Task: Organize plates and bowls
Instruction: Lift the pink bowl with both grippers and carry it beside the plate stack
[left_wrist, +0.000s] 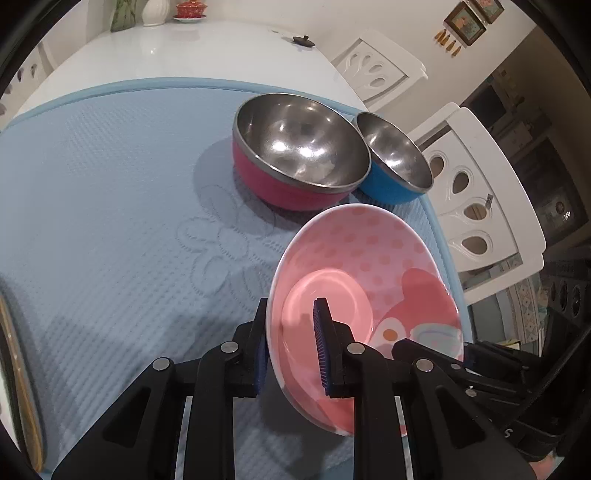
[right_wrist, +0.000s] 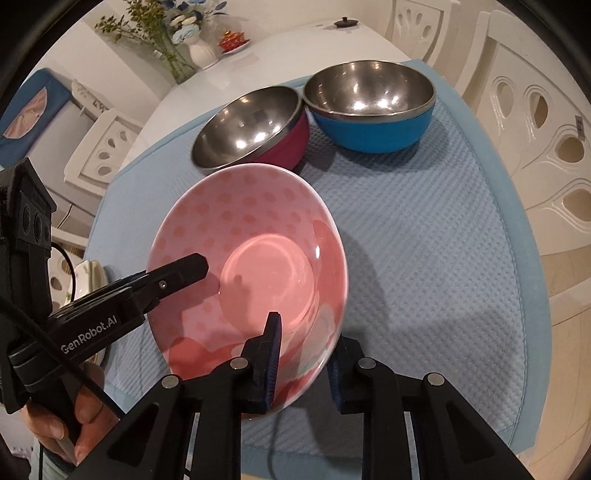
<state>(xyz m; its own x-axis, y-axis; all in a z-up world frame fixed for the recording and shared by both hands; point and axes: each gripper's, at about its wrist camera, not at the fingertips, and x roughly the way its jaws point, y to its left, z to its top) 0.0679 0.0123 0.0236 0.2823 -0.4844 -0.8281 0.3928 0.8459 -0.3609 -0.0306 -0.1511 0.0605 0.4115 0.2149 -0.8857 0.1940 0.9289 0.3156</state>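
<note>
A pink dotted bowl (left_wrist: 369, 258) (right_wrist: 251, 206) is tilted above the blue mat (left_wrist: 110, 184) (right_wrist: 424, 240). My left gripper (left_wrist: 291, 350) is shut on its rim, one pad inside and one outside. On the opposite rim my right gripper (right_wrist: 304, 365) is shut the same way. Each gripper shows in the other's view: the right gripper (left_wrist: 443, 354) at the bowl's right edge, the left gripper (right_wrist: 173, 273) at its left edge. Behind the bowl stand a red steel-lined bowl (left_wrist: 295, 147) (right_wrist: 247, 122) and a blue steel-lined bowl (left_wrist: 391, 151) (right_wrist: 369, 92), side by side and touching.
The mat lies on a white table (left_wrist: 166, 44). White chairs (left_wrist: 480, 206) (right_wrist: 546, 155) stand close along the mat's right side. At the far end are a vase (right_wrist: 201, 51), a red lidded dish (left_wrist: 190, 9) and a black lid (left_wrist: 303, 40). A person's hand (right_wrist: 74, 424) grips the left tool.
</note>
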